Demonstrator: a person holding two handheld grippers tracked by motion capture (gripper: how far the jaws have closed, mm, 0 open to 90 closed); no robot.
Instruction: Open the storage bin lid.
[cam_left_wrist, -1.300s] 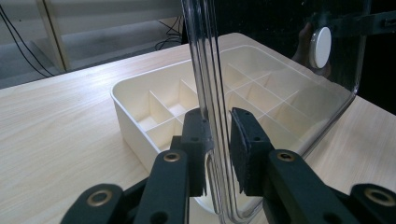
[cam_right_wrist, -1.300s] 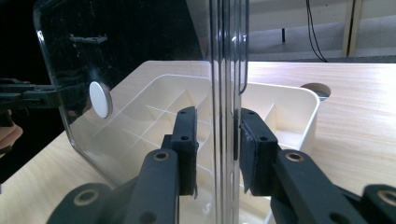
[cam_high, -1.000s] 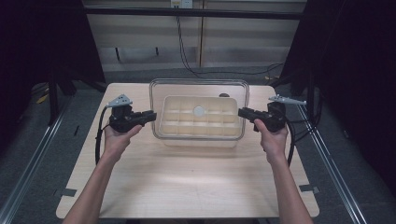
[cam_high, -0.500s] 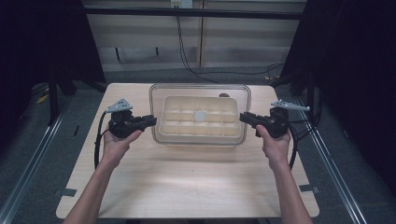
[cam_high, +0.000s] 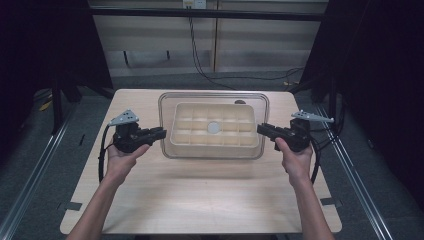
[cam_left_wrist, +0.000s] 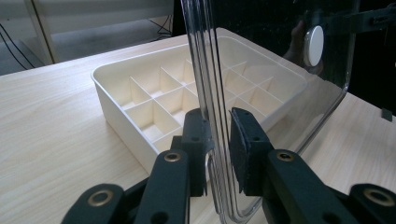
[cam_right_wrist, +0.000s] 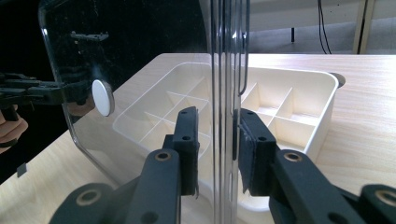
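A clear plastic lid (cam_high: 215, 97) with a white round knob (cam_high: 213, 127) hangs level just above a cream compartment tray (cam_high: 250, 144) on the table. My left gripper (cam_high: 161, 133) is shut on the lid's left edge, and my right gripper (cam_high: 260, 129) is shut on its right edge. In the left gripper view the jaws (cam_left_wrist: 218, 135) clamp the lid's rim (cam_left_wrist: 280, 56), with the tray (cam_left_wrist: 116, 107) behind. The right gripper view has its jaws (cam_right_wrist: 218, 135) on the opposite rim, with the knob (cam_right_wrist: 102, 97) and tray (cam_right_wrist: 322, 116) beyond.
The light wooden table (cam_high: 200, 200) has bare room in front of the tray and to both sides. Metal rails run along the floor left and right. Cables hang by the back wall.
Both grippers and the lid have shifted slightly toward the near side, settling over the tray. The tray has not moved.
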